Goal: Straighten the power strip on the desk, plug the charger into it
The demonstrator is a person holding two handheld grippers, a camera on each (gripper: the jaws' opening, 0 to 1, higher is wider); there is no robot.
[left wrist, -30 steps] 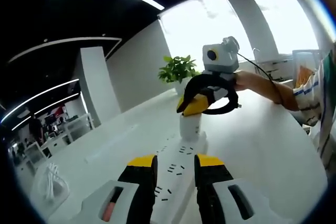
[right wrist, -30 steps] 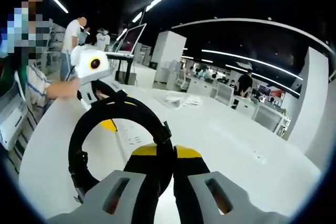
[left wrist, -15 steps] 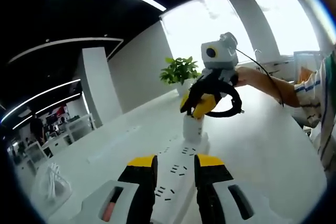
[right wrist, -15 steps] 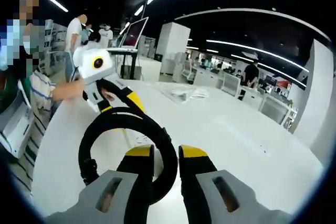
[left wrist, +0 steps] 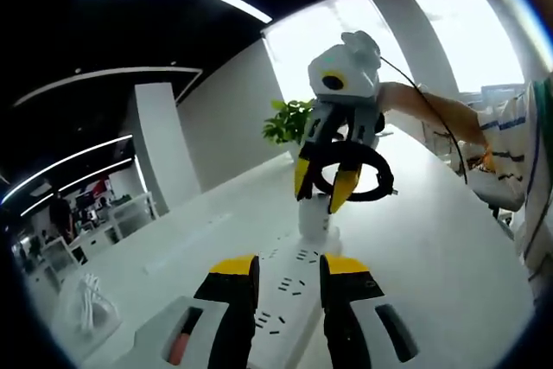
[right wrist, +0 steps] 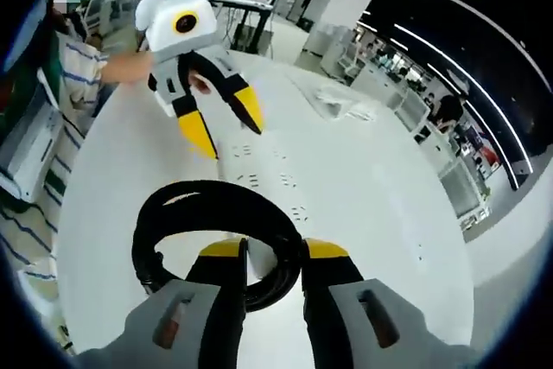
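My left gripper [left wrist: 289,267] hovers low over the white power strip [left wrist: 289,287], jaws parted and holding nothing; the strip runs up between them, lengthwise along the white desk [left wrist: 432,248]. From the right gripper view the same strip [right wrist: 263,174] lies ahead on the desk [right wrist: 363,187], its socket slots showing as small dark marks, and my left gripper [right wrist: 223,123] hangs above it with its yellow tips spread.

My right gripper [right wrist: 273,250] pinches a coiled black cable [right wrist: 212,213], the jaws closed on the loop where it passes between them. In the left gripper view that gripper [left wrist: 327,186] comes down from above with the cable ring [left wrist: 352,172] hanging at its tips. Just under it a white charger [left wrist: 314,216] stands upright on the far part of the strip; whether its prongs are fully seated I cannot tell, since its base blurs into the white strip.

The near end of the strip is cut off beneath my left jaws, and in the right gripper view the coil hides the charger and the strip's near part. A potted green plant [left wrist: 289,121] stands at the far end of the desk, half hidden behind my right gripper. A loose bundle of white cable [left wrist: 86,298] lies at the desk's left edge, too blurred to read clearly.
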